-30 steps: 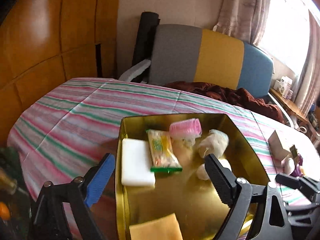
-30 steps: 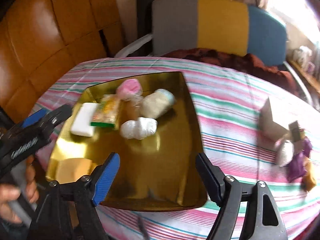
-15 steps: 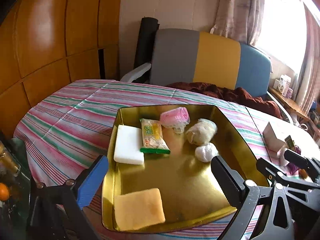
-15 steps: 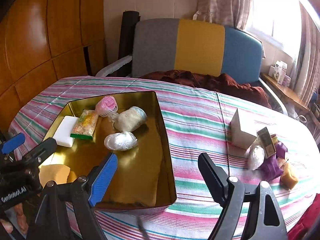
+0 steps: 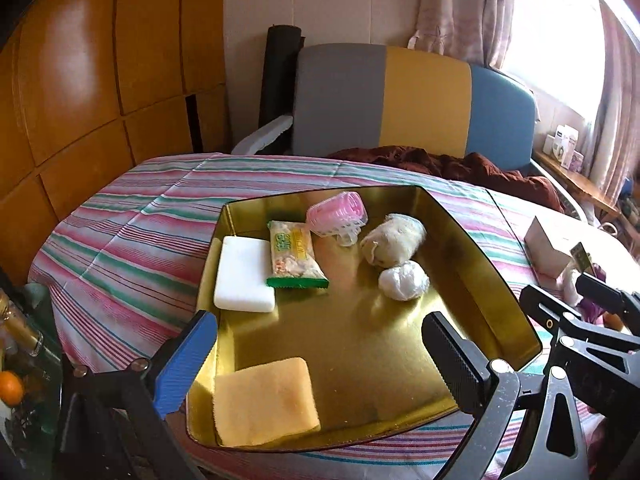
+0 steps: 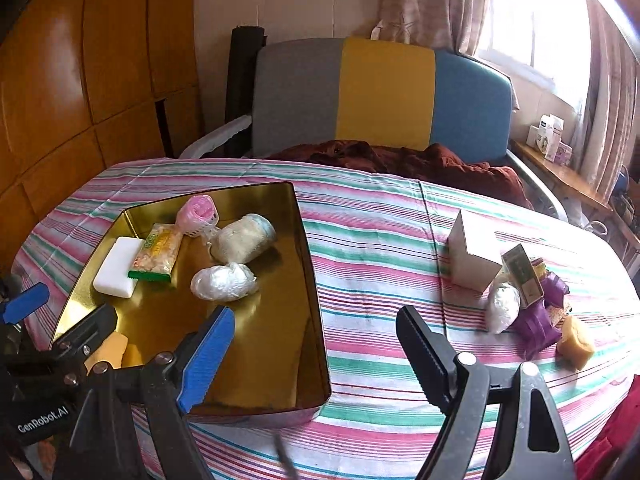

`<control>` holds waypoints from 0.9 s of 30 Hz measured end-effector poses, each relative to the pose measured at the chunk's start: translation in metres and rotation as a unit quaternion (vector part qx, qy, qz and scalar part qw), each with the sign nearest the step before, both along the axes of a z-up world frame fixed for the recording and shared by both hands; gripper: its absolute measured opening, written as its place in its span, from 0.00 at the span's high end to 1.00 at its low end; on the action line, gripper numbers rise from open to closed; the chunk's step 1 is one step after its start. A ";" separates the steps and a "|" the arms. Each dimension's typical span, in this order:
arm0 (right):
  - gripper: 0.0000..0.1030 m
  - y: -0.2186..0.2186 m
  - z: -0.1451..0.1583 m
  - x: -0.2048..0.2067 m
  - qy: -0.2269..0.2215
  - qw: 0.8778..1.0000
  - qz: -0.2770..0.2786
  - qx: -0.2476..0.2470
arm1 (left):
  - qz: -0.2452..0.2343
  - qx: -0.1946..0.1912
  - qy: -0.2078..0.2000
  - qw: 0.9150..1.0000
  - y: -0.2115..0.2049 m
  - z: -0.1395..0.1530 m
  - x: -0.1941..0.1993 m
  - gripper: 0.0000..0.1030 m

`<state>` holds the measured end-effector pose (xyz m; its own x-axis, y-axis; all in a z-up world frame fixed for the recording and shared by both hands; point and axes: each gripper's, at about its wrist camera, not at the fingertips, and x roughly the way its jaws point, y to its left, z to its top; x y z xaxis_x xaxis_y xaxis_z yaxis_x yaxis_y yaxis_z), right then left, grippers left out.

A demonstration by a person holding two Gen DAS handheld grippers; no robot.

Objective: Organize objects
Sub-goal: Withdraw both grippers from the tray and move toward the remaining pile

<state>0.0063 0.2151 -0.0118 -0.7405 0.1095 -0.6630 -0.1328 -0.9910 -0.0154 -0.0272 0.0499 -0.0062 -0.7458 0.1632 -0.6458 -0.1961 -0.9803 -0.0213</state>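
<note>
A gold tray (image 5: 496, 276) (image 6: 312, 280) on the striped table holds a white block (image 5: 244, 274), a snack packet (image 5: 294, 254), a pink roller (image 5: 338, 212), a beige bundle (image 5: 394, 238), a white plastic ball (image 5: 404, 280) and a yellow sponge (image 5: 266, 400). My left gripper (image 5: 320, 364) is open and empty over the tray's near edge. My right gripper (image 6: 316, 360) is open and empty at the tray's near right corner. To the right lie a white box (image 6: 474, 256), a white bag (image 6: 502, 306), a small carton (image 6: 522, 278), purple wrappers (image 6: 538, 322) and a yellow lump (image 6: 576, 342).
A grey, yellow and blue sofa (image 6: 384, 96) with a dark red blanket (image 6: 400, 160) stands behind the table. Wood panelling (image 5: 80, 80) is on the left. A bottle and an orange (image 5: 10, 388) sit low at the left. A windowsill with boxes (image 6: 550, 142) is at the right.
Both grippers have pulled back and up from the tray, so more of the tray and table shows. The right gripper has also swung to the right. Both stay open and empty.
</note>
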 end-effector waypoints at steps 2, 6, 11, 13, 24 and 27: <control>0.18 0.002 0.000 0.001 0.002 1.000 -0.002 0.000 | -0.004 -0.003 -0.002 1.000 0.003 -0.001 0.000 0.00; 0.18 0.007 0.001 0.002 0.004 1.000 -0.006 -0.001 | -0.010 -0.005 -0.002 1.000 0.007 -0.001 0.002 0.00; 0.18 0.017 0.000 0.003 0.001 1.000 -0.015 -0.005 | -0.020 -0.018 0.003 1.000 0.015 0.000 0.005 0.00; 0.18 0.021 -0.002 0.003 -0.002 1.000 -0.019 -0.007 | -0.027 -0.021 0.005 0.999 0.018 0.001 0.006 0.00; 0.18 0.042 -0.009 0.006 -0.015 0.999 -0.042 -0.014 | -0.058 -0.038 0.000 0.998 0.037 -0.004 0.011 0.00; 0.18 0.049 -0.010 0.005 -0.018 0.999 -0.049 -0.013 | -0.068 -0.036 -0.001 0.997 0.040 -0.004 0.013 0.00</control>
<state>0.0117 0.2642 -0.0215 -0.7028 0.1622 -0.6927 -0.2288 -0.9735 0.0042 -0.0146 0.0902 -0.0105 -0.7195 0.2149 -0.6604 -0.3267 -0.9439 0.0487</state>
